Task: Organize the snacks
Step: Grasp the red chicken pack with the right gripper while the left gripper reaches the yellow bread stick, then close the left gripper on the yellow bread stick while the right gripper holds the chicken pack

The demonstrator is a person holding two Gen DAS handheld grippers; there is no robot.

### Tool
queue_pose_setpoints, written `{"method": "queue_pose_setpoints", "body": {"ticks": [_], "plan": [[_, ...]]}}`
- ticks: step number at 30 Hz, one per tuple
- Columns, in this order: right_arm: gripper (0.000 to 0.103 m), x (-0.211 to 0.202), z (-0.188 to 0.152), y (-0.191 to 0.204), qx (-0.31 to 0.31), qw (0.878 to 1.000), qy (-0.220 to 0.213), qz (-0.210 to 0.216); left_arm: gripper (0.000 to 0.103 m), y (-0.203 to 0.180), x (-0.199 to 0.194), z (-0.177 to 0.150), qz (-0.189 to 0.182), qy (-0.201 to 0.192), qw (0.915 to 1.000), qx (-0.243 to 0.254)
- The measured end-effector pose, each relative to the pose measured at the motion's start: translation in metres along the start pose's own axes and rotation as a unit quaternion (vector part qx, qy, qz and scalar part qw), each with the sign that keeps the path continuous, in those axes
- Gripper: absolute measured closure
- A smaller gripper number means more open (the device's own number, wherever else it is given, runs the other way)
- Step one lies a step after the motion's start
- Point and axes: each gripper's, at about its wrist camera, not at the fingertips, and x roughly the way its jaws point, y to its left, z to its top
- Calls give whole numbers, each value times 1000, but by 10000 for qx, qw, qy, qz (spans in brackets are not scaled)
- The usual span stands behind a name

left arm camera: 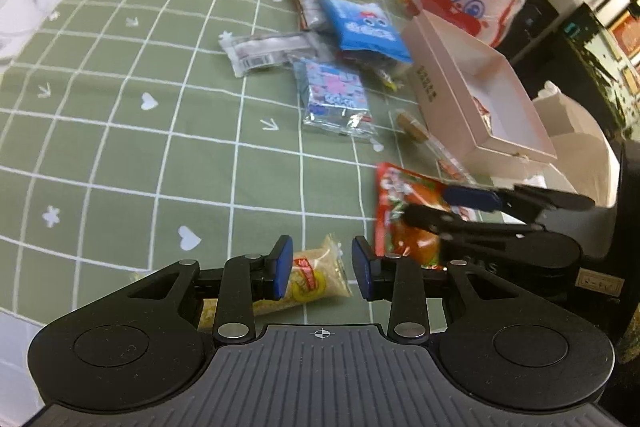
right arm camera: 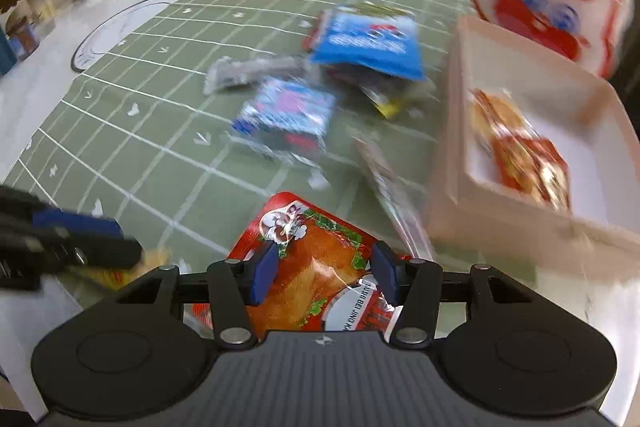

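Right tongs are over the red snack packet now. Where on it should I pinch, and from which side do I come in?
Take the red snack packet across its width near the middle, coming down from above, as the right tongs are angled. It lies flat on the green tablecloth, its side edges near the pads, so a narrow fold should bunch up. Avoid the edge toward the pink box.

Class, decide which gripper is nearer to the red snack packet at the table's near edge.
Right. The right gripper straddles the red snack packet; the left gripper sits beside it, over a yellow packet.
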Motion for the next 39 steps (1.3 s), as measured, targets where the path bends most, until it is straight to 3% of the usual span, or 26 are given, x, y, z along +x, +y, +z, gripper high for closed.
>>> {"method": "queue_pose_setpoints", "body": {"ticks": [6, 11, 19, 22, 28, 33, 39], "plan": [[51, -17, -35, -20, -80, 9994, -235, -225, 66, 14, -26, -8, 376, -225, 9987, -248], [49, -25, -51, -37, 10, 9988, -422, -243, 66, 19, -23, -19, 619, 11, 9977, -289], [44, -27, -60, -41, 101, 9981, -476, -381, 66, -16, 6, -43, 210, 453, 9987, 106], [43, -29, -64, -42, 110, 9976, -502, -474, 66, -26, 1, -42, 7, 308, 9991, 306], [39, -32, -72, -50, 318, 9961, -579, -586, 66, -21, -10, -31, 696, -149, 9949, 712], [32, -32, -79, -49, 378, 9941, -658, -773, 67, -6, -12, -28, 744, -205, 9937, 815], [27, -29, -81, -43, 286, 9930, -649, -946, 66, -11, -4, -23, 736, -128, 9880, 1352]]}}
